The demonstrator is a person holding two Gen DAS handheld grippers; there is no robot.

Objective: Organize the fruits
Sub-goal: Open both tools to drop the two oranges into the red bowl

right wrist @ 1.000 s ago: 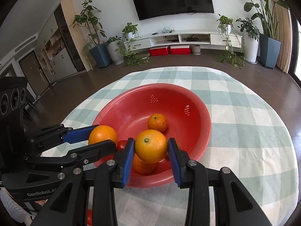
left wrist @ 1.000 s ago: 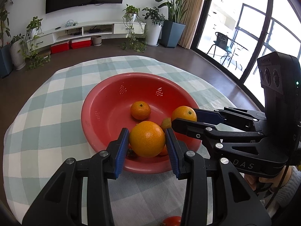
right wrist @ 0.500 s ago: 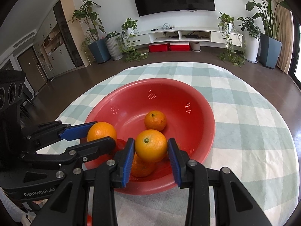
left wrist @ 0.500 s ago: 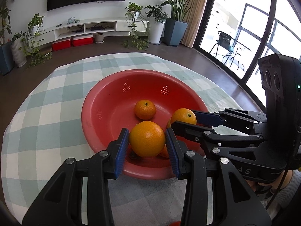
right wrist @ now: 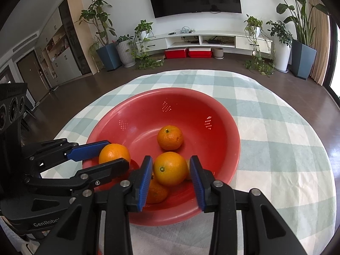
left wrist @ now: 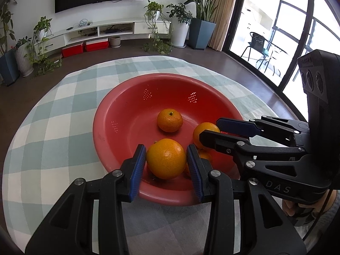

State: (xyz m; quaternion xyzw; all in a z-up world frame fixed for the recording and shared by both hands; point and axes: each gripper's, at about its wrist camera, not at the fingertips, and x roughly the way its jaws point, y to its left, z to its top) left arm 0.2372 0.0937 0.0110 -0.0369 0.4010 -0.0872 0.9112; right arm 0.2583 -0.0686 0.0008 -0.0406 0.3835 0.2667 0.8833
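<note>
On the checked tablecloth (left wrist: 53, 131), each tool pinches an orange over the red bowl (left wrist: 119, 114).

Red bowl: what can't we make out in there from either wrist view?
- Left wrist view: fruit low in the red bowl behind the left gripper and its orange; only an orange sliver shows, count unclear.
- Right wrist view: a small red thing is mostly hidden by the left gripper's finger; kind unclear.
- Right wrist view: orange under the right gripper is partly covered.
- Both: near table edge hidden by gripper bodies.
</note>
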